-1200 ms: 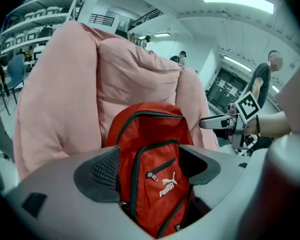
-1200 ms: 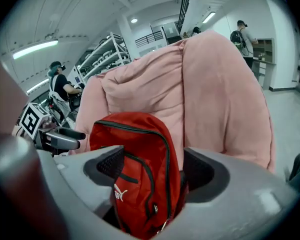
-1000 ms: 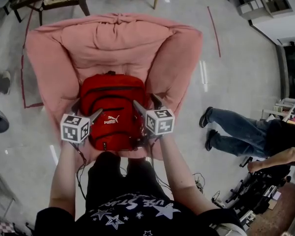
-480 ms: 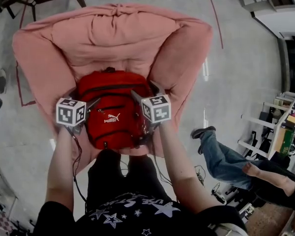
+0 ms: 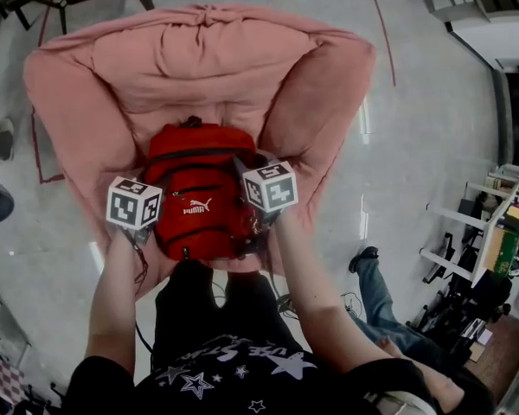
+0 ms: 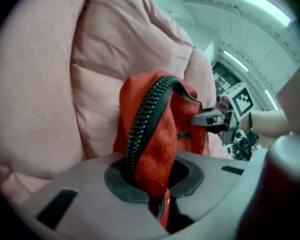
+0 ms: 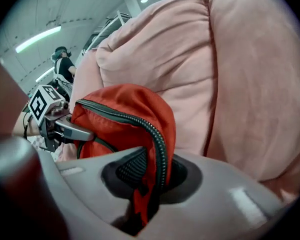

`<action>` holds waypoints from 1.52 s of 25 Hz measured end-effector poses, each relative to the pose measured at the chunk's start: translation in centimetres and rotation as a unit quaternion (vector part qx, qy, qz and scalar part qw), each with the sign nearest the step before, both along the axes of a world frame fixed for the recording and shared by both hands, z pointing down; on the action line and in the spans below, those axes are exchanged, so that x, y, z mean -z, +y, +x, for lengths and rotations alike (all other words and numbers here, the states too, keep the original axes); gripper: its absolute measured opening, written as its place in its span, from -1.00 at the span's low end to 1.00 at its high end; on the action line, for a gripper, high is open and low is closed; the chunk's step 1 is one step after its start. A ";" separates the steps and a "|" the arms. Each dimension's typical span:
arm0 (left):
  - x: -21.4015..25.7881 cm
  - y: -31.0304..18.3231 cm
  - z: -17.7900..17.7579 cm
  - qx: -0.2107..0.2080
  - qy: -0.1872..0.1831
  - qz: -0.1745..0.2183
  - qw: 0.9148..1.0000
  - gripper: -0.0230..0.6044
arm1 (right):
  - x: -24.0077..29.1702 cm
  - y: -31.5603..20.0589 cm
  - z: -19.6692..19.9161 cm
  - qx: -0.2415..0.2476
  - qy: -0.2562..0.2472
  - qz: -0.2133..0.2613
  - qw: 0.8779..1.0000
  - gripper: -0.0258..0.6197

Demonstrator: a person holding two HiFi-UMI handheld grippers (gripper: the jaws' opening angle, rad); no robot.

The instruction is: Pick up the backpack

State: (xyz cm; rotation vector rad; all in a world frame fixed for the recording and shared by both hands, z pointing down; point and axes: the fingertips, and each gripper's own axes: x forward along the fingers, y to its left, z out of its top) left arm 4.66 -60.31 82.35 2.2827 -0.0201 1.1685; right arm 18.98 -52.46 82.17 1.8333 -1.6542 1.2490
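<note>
Two zippered edges of the red backpack (image 5: 199,199) were clamped, one by the left gripper (image 6: 151,176), one by the right gripper (image 7: 149,174), both jaws having just been closing to a narrow gap. It was laid lengthwise on the pink armchair (image 5: 199,67), top toward the backrest.

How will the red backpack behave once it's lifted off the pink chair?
Probably floppy: fabric of the backpack bunches where the left gripper and right gripper, whose jaws have just been closing, pinch its sides. It likely sags between them. Coarse weave and the zipper should resist slipping.
</note>
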 end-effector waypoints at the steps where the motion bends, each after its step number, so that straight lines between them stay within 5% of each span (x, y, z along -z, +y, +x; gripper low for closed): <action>1: 0.5 0.2 -0.2 0.008 0.004 -0.002 1.000 -0.76 | 0.5 0.2 -0.4 0.003 -0.006 0.007 1.000 -0.77; 15: 10.5 4.7 -3.0 0.051 0.045 0.037 0.997 -0.78 | 11.3 5.1 -3.9 0.052 0.014 0.091 0.994 -0.88; 23: 16.3 7.7 -6.5 0.094 0.076 0.076 0.990 -0.81 | 16.9 7.7 -6.9 0.072 -0.029 0.146 0.986 -0.89; 32: 21.2 11.6 -9.0 0.185 0.121 0.101 0.970 -0.90 | 21.8 11.1 -8.9 0.118 -0.077 0.206 0.968 -0.89; 38: 25.7 12.8 -10.7 0.256 0.162 0.133 0.944 -0.90 | 26.8 11.9 -9.8 0.158 -0.071 0.258 0.951 -0.89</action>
